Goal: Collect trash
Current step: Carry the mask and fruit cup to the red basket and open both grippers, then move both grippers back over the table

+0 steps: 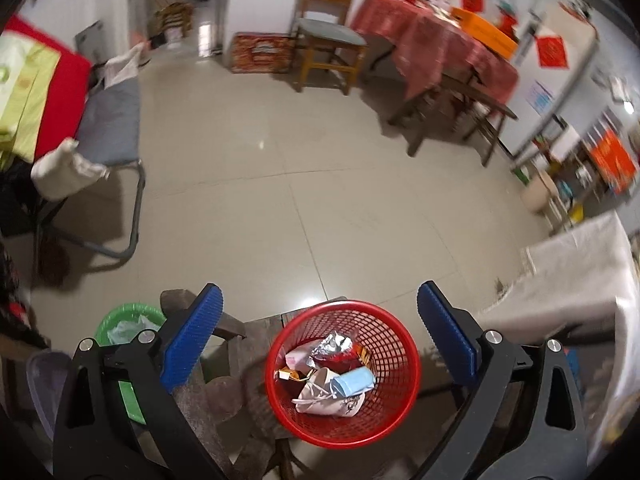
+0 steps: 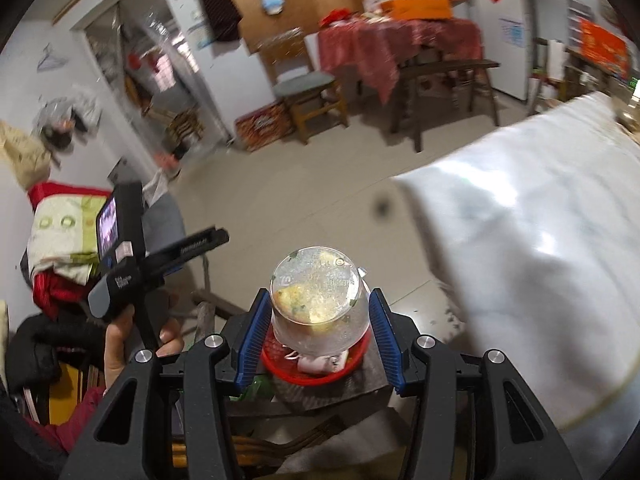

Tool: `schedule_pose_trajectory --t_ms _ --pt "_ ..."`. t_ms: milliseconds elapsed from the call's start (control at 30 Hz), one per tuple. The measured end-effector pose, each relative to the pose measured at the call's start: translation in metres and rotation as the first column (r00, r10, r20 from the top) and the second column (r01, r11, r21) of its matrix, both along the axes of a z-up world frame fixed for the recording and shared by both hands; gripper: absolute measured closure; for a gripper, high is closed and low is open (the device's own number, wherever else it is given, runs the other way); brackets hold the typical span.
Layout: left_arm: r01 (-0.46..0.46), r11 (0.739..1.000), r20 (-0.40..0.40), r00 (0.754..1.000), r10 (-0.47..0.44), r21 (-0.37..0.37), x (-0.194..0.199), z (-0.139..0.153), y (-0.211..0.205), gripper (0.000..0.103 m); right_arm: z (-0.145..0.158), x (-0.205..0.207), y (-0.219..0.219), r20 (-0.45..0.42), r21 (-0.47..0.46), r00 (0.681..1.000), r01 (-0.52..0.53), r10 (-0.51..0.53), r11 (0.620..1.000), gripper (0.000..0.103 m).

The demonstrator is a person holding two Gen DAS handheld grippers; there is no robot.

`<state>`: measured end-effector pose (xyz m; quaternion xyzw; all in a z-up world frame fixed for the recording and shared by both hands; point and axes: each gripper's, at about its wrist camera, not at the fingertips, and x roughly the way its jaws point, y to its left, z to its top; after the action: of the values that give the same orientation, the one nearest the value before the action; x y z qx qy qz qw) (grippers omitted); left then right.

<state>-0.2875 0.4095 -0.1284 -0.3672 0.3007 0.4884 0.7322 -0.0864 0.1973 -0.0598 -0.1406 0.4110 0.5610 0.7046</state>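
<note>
Left wrist view: the left hand-held gripper (image 1: 320, 320) is spread wide, nothing between its blue pads (image 1: 192, 336), and it's hanging right over the red mesh wastebasket (image 1: 384, 328). The basket already has stuff in it: a crumpled foil wrapper (image 1: 334, 344), a light blue face mask (image 1: 354, 384), some white paper (image 1: 320, 394) and a small orange wrapper (image 1: 290, 375). It sits on a dark wooden stool (image 1: 256, 360). A green bin (image 1: 120, 320) with a plastic liner is off to the left, partly behind the gripper's arm.

Right wrist view: the right hand-held gripper (image 2: 318, 328) is clamped on a clear plastic cup (image 2: 318, 300), pads pressing on both sides, with yellowish food bits inside. The cup is directly above the same red wastebasket (image 2: 280, 368), whose rim peeks out under it. On the left you can see the person's left hand (image 2: 120, 340) around the other gripper's handle. A white-covered table (image 2: 540, 240) fills the right side, pretty blurry.
</note>
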Motion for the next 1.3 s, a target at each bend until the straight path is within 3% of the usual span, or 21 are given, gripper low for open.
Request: schedule_pose_trajectory --t_ms 133,200,300,967,1300 --pt "-0.044 0.999 0.013 0.999 0.044 -0.019 -0.006 -0.002 0.008 0.009 -0.006 -0.01 0.04 -0.023 -0.005 0.997 -0.072 0.072 0.997 0.051" --pt "-0.044 0.999 0.008 0.999 0.044 -0.017 -0.007 -0.001 0.009 0.009 -0.007 -0.01 0.051 -0.038 0.001 0.996 -0.083 0.083 0.997 0.033" --pt "-0.041 0.999 0.003 0.999 0.041 -0.003 -0.006 0.001 0.007 0.009 -0.004 -0.009 0.055 -0.055 0.02 0.995 -0.078 0.079 0.997 0.033" --pt "0.044 0.998 0.008 0.999 -0.044 0.045 0.012 0.013 -0.018 0.009 0.022 0.006 -0.03 0.018 0.087 0.997 0.071 -0.072 0.994 0.032" --pt "0.172 0.98 0.008 0.985 -0.173 0.103 0.036 0.033 -0.05 0.009 0.04 0.015 -0.079 0.056 0.129 0.985 0.154 -0.163 0.98 0.028"
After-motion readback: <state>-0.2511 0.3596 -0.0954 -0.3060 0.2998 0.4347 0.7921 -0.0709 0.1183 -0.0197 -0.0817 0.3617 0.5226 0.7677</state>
